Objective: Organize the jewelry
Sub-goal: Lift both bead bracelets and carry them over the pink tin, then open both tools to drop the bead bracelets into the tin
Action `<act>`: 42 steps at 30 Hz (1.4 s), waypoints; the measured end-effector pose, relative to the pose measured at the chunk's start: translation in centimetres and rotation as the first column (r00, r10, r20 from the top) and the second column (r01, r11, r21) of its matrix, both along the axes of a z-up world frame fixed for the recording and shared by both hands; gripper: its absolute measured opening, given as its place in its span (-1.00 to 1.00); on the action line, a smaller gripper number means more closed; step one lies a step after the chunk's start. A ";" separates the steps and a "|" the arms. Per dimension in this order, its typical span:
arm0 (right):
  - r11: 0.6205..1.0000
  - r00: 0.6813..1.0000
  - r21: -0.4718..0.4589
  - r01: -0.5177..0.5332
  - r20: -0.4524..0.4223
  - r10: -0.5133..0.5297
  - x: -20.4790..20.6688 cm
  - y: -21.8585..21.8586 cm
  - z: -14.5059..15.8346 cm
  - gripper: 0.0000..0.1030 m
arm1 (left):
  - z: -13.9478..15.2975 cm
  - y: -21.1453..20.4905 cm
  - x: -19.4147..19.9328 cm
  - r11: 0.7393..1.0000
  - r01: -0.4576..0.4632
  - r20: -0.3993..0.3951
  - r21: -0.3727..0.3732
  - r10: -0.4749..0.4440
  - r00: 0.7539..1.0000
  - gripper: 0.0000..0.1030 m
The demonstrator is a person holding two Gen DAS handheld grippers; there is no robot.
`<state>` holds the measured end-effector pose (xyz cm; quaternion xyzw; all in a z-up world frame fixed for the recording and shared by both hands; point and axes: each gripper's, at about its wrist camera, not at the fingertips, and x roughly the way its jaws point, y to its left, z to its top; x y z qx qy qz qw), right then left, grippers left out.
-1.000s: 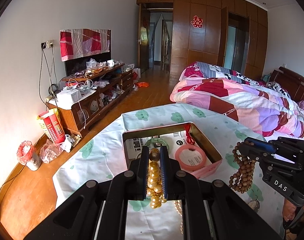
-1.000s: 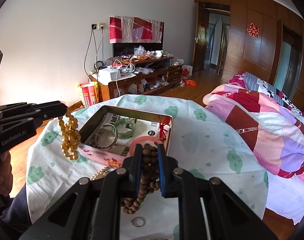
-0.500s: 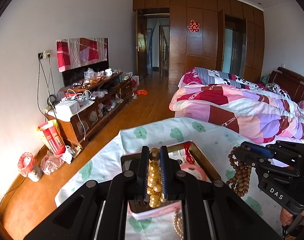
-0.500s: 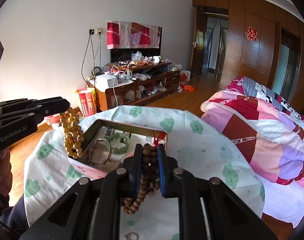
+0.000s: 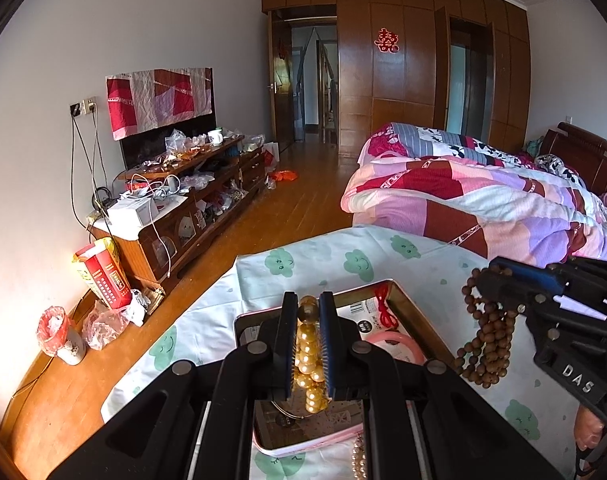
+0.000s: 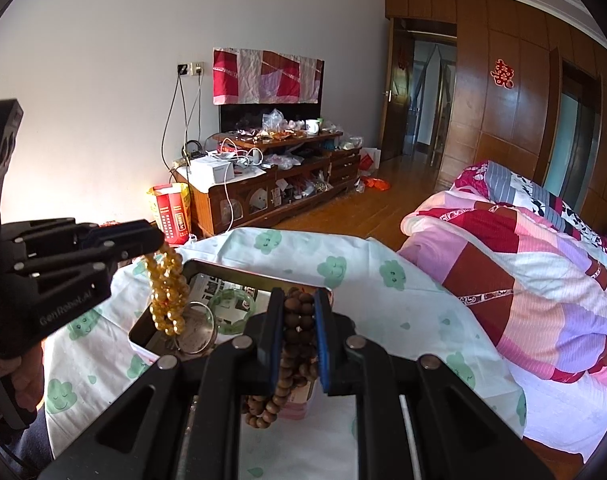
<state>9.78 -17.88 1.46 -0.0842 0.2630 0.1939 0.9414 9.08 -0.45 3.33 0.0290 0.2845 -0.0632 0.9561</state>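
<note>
My left gripper has its fingers pinched narrow on a strand of amber beads, which hangs down between them in a bunched loop. My right gripper is clamped the same way on a string of brown wooden beads, the loose end dangling below the fingers.

Both strands hang in the air above the tin tray, which sits on the counter under a white cloth printed with green clouds. The amber beads hang over the tray's left edge; the wooden ones hang over its near right part. Inside the tray I can see a green bangle, a silver bangle, a pink ring and a red cord near the far right corner. A pearl strand lies on the cloth just beside the tray's near edge.

Past the counter's far edge lie the wooden floor, a cluttered TV cabinet along the left wall and a bed with a patchwork quilt on the right.
</note>
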 end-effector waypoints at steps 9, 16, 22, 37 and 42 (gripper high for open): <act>1.000 1.000 0.001 -0.005 -0.015 0.005 1.8 0.8 0.0 -0.68 | -1.3 0.3 1.4 1.000 -0.012 -0.035 0.006 0.012 0.999 -0.81; 1.000 0.998 -0.009 -0.005 -0.058 0.005 3.8 1.7 -1.5 -0.68 | -2.7 0.3 2.7 1.000 -0.015 -0.074 0.005 0.015 0.997 -0.81; 0.999 0.996 -0.028 -0.016 -0.088 0.013 5.2 2.7 -2.9 -0.68 | -3.8 0.5 3.9 1.000 -0.013 -0.103 0.016 0.015 0.995 -0.81; 0.996 0.991 -0.092 -0.024 -0.134 0.011 7.7 4.2 -4.9 -0.68 | -5.5 1.1 5.9 0.999 -0.022 -0.152 0.027 0.026 0.988 -0.80; 0.992 0.989 -0.126 -0.029 -0.149 0.010 7.8 4.4 -5.6 -0.47 | -5.7 0.2 5.3 0.994 -0.037 -0.143 0.099 0.050 0.988 0.14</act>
